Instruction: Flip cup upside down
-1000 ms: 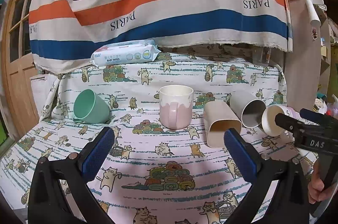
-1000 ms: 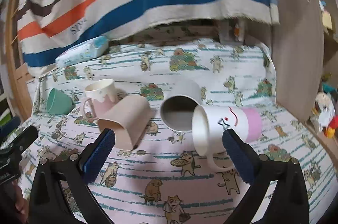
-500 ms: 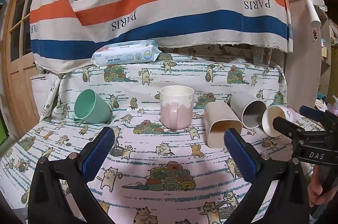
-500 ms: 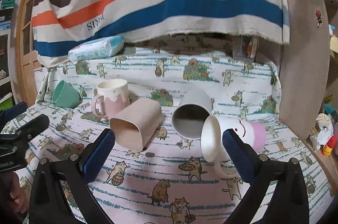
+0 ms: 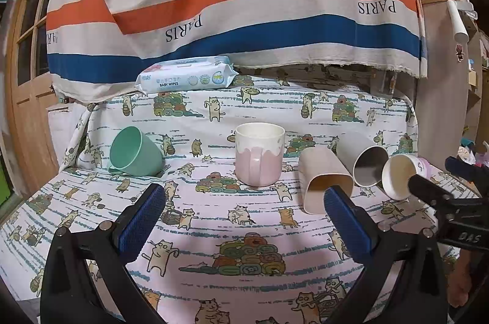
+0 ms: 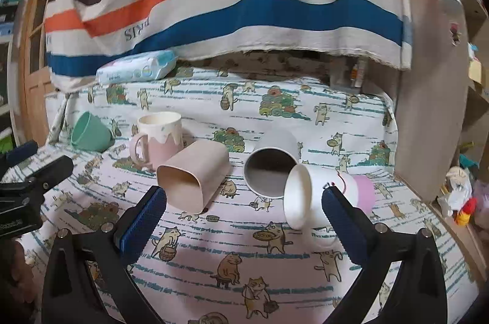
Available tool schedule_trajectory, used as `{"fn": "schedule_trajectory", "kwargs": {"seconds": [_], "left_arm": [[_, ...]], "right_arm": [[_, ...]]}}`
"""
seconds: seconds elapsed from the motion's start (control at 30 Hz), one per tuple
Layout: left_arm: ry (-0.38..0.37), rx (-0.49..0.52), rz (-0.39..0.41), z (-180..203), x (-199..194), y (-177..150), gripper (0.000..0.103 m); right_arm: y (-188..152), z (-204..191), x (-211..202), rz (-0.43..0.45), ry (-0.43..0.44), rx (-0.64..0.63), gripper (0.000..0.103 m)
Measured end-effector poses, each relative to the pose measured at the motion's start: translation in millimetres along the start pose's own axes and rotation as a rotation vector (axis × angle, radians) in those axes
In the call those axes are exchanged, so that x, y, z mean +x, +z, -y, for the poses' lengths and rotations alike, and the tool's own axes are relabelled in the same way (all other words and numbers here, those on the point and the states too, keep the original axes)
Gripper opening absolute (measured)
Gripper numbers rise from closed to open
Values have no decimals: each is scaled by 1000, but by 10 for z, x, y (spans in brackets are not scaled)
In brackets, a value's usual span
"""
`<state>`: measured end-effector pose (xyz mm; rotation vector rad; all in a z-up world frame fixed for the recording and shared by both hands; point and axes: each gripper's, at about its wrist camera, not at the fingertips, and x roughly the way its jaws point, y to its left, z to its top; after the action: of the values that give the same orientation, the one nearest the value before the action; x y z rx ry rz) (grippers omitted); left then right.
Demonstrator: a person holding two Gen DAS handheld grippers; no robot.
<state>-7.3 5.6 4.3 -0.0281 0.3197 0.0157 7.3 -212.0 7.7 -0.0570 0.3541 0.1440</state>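
Several cups sit on the cat-print cloth. A pink and cream mug (image 5: 259, 154) (image 6: 160, 137) stands upright. A green cup (image 5: 134, 151) (image 6: 90, 133), a beige square cup (image 5: 325, 180) (image 6: 195, 174), a grey cup (image 5: 365, 160) (image 6: 272, 166) and a white mug with a face and pink base (image 5: 400, 175) (image 6: 324, 194) lie on their sides. My left gripper (image 5: 244, 220) is open and empty, in front of the pink mug. My right gripper (image 6: 244, 220) is open and empty, in front of the beige cup and the white mug.
A pack of baby wipes (image 5: 186, 75) (image 6: 137, 68) lies at the back under a striped hanging cloth (image 5: 232, 0). A wooden door (image 5: 27, 55) is on the left, a wooden panel (image 6: 431, 97) on the right. The right gripper shows in the left wrist view (image 5: 452, 189).
The right wrist view has levelled out from a tilt and drawn back a little from the white mug. The left gripper has barely moved. No cup has moved.
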Motion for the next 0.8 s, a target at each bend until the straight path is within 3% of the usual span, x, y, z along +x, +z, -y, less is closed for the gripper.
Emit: {"fn": "schedule_trajectory", "kwargs": {"seconds": [0.23,0.33,0.4,0.47,0.57,0.7,0.8], "left_arm": [[45,-15,-13,-25,35,7,103],[82,-4,-6,-33,148,50,103],[124,-12,-70,-63,279,63,103],[72,-60,-119,-164,334,27,103],[45,-119,-78,-278,249,10,103],[19,-65,-54,-169,179,7,103],[23,-12,-18,-63,104,9,103]], "right_arm": [[234,-114,-69,-57,-11,-40,103],[452,-177,-30,-144,64,-19,103],[581,-203,-10,-188,111,19,102],[694,-201,27,-228,172,77,102],[830,-213,276,-370,178,135,102],[899,-182,719,-533,199,209,102],[918,-220,1180,-734,216,209,88]]}}
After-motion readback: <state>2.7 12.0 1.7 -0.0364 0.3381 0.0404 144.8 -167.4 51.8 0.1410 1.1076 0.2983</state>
